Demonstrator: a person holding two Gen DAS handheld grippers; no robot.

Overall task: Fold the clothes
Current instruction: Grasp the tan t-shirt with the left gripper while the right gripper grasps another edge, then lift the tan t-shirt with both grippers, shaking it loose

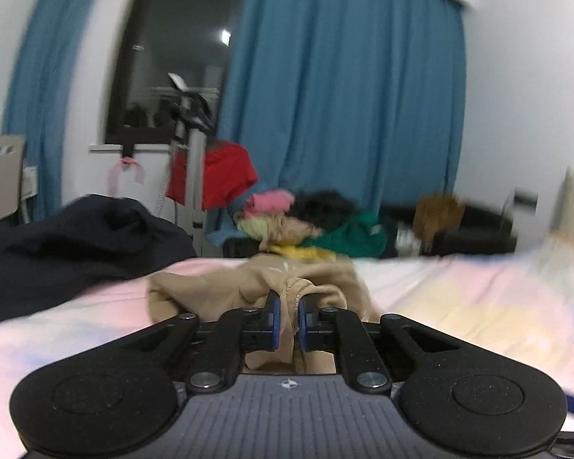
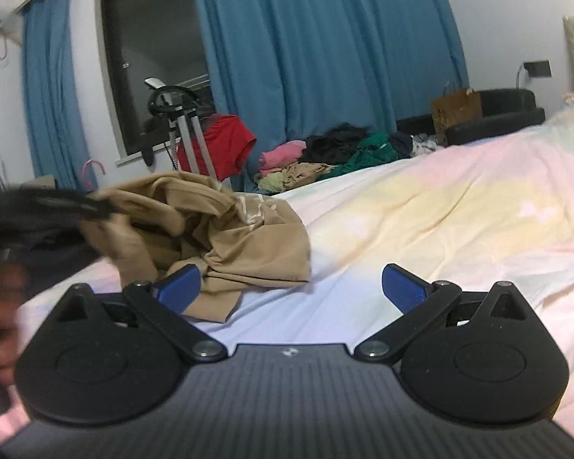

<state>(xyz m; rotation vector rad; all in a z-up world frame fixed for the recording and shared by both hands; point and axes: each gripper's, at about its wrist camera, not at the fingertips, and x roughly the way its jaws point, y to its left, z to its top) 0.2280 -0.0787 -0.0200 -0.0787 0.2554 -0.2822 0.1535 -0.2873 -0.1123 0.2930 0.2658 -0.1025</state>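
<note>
Two tongs, left [image 1: 287, 311] pinching tan garment [image 1: 264, 287], right [image 2: 291, 287] agape

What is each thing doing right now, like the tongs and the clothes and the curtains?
Left tongs: shut on the tan garment.
Right tongs: open, holding nothing.
Tan garment: crumpled on the bed sheet.
Blue curtains: pulled aside, window uncovered.
Clothes pile: unfolded, heaped.
</note>
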